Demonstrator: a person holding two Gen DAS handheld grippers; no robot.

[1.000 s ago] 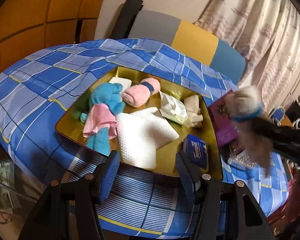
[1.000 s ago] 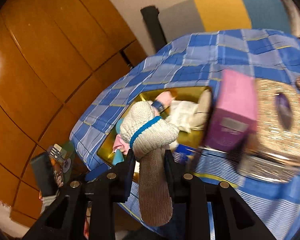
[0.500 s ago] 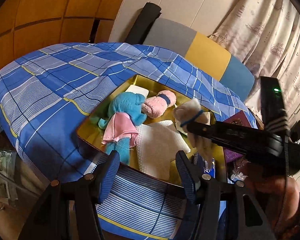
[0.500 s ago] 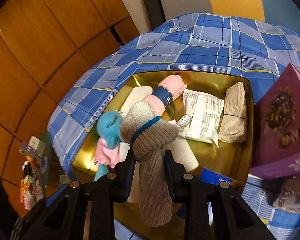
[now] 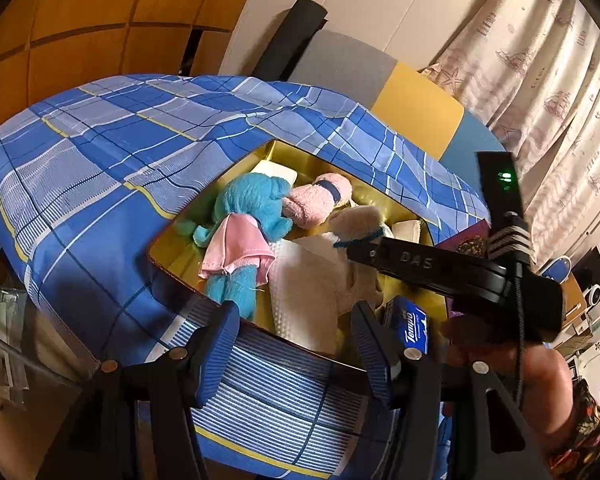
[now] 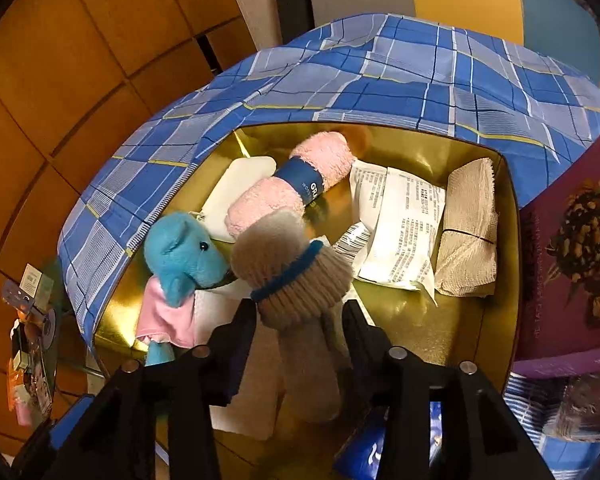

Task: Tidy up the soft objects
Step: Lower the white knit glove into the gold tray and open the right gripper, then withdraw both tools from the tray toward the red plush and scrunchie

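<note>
Sock [image 6: 296, 276] sits between right gripper [image 6: 300, 320] jaws just opening, crowded by blue plush [image 6: 184, 260]; left gripper [image 5: 292, 340] gapes empty.

blue plaid cloth [image 6: 400, 76], purple box [image 6: 572, 256] beside it, curtain [image 5: 540, 60] behind.

You swung your right gripper [image 6: 300, 316] from beside the gold tray [image 6: 460, 332] to over it. Its jaws have just been opening around the rolled sock [image 6: 296, 276].

Gold tray [image 6: 476, 344] crowded at left; bare floor front right; purple box [image 6: 572, 264] walls right rim.
</note>
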